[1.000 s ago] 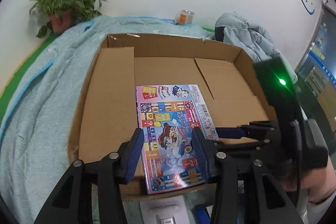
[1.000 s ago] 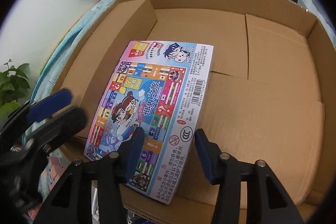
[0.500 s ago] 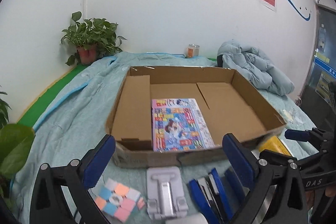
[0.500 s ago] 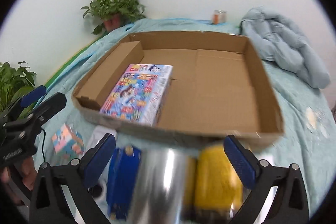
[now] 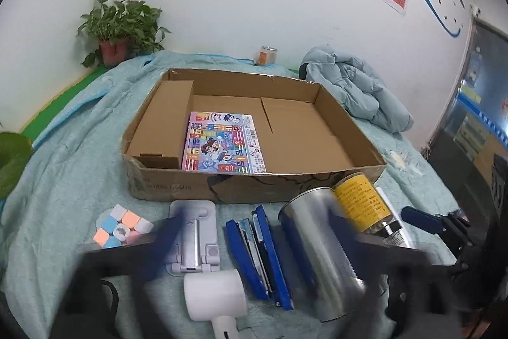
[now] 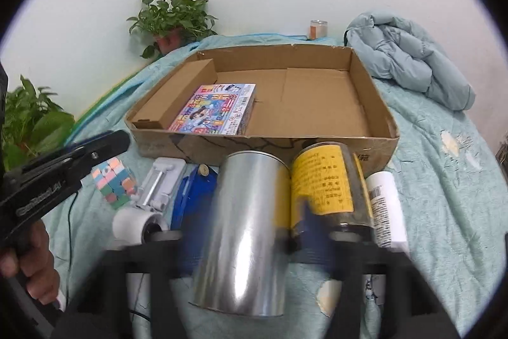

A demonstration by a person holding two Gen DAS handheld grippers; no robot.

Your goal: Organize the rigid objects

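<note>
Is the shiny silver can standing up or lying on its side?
Lying on its side: the silver can rests lengthwise on the blanket beside the yellow-labelled jar.

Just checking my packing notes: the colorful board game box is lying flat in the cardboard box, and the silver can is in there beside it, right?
Not quite. The silver can lies outside the cardboard box, on the bedspread in front of it, as the right wrist view shows. The board game box does lie flat inside.

I saw a shiny smooth metal can (image 6: 244, 231), a matt cardboard box (image 5: 241, 189), a glossy printed game box (image 5: 223, 146) and wrinkled cloth bedding (image 5: 63, 180).
</note>
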